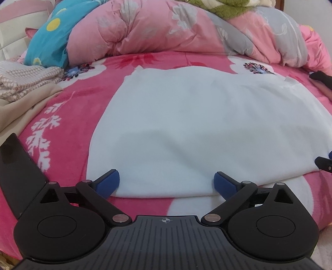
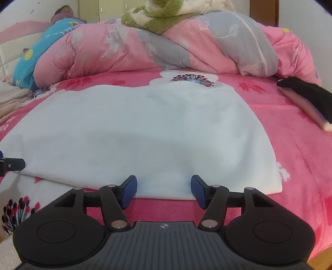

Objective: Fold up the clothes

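A white garment [image 1: 186, 128] [image 2: 145, 135] lies flat on the pink flowered blanket [image 1: 68, 128] [image 2: 294, 145], with its folded near edge towards me. My left gripper [image 1: 166, 180] stands wide open at the left part of that edge. Its blue pads [image 1: 110, 182] sit on either side of a broad stretch of cloth without pressing on it. My right gripper [image 2: 164, 184] is open at the right part of the same edge, with white cloth between its blue pads [image 2: 199, 191] and no grip. Each gripper's black finger shows at the side of the other's view.
A bunched pink and grey quilt [image 2: 186, 45] runs across the back, with green plush [image 2: 157, 18] on top. A blue spotted cover [image 1: 47, 39] with a head above it lies at the back left. Beige and knitted clothes [image 1: 22, 87] are at the left. A black item [image 2: 305, 91] lies at the right.
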The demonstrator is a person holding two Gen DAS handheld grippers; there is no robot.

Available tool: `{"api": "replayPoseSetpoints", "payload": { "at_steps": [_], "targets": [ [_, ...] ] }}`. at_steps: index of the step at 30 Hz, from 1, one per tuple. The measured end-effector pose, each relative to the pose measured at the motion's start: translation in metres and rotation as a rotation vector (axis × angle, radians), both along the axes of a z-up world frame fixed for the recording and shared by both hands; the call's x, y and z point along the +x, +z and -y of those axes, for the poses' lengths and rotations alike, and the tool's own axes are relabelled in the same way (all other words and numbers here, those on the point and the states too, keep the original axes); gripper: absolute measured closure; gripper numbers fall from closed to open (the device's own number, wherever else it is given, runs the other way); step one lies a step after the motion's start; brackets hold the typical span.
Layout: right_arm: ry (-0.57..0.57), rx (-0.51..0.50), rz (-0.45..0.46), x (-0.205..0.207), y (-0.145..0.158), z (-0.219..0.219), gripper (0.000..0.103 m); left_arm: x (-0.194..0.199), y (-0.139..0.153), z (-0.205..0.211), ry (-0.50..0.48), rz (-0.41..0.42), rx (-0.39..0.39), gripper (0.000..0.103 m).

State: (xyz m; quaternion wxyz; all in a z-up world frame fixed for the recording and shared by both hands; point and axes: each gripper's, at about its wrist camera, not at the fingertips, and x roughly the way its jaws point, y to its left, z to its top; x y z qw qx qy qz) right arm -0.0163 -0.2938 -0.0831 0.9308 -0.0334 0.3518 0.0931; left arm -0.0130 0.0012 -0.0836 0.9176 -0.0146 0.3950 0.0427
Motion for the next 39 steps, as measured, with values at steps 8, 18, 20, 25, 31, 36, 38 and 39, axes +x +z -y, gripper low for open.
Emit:
{"api": "replayPoseSetpoints", "payload": {
  "at_steps": [8, 18, 20, 25, 31, 36, 38, 39],
  "targets": [
    [-0.003, 0.013, 0.009, -0.0056, -0.0022, 0.003, 0.039, 0.0008, 0.0005, -0.0001, 0.004, -0.014, -0.005, 0.003],
    [-0.003, 0.001, 0.02, -0.0077, -0.0045, 0.0021, 0.037, 0.0003, 0.0005, 0.0011, 0.005, -0.024, -0.007, 0.002],
    [-0.004, -0.001, 0.02, -0.008, -0.0045, 0.0015, 0.037, 0.0003, 0.0003, 0.0014, 0.004, -0.025, -0.007, 0.002],
    [-0.004, -0.003, 0.021, -0.0084, -0.0044, 0.0005, 0.036, 0.0007, 0.0002, 0.0015, 0.003, -0.031, -0.006, 0.001],
    [-0.003, -0.007, 0.023, -0.0086, -0.0045, 0.0005, 0.036, 0.0008, 0.0003, 0.0021, 0.004, -0.037, -0.004, 0.001],
    [-0.002, -0.01, 0.025, -0.0088, -0.0048, 0.0002, 0.035, 0.0014, 0.0007, 0.0027, 0.004, -0.042, -0.003, 0.001],
    [-0.002, -0.01, 0.026, -0.0089, -0.0048, 0.0001, 0.035, 0.0017, 0.0006, 0.0029, 0.004, -0.043, -0.002, 0.0],
    [-0.002, -0.011, 0.026, -0.0089, -0.0049, 0.0001, 0.035, 0.0019, 0.0006, 0.0031, 0.004, -0.044, -0.001, 0.0]
  ]
}}
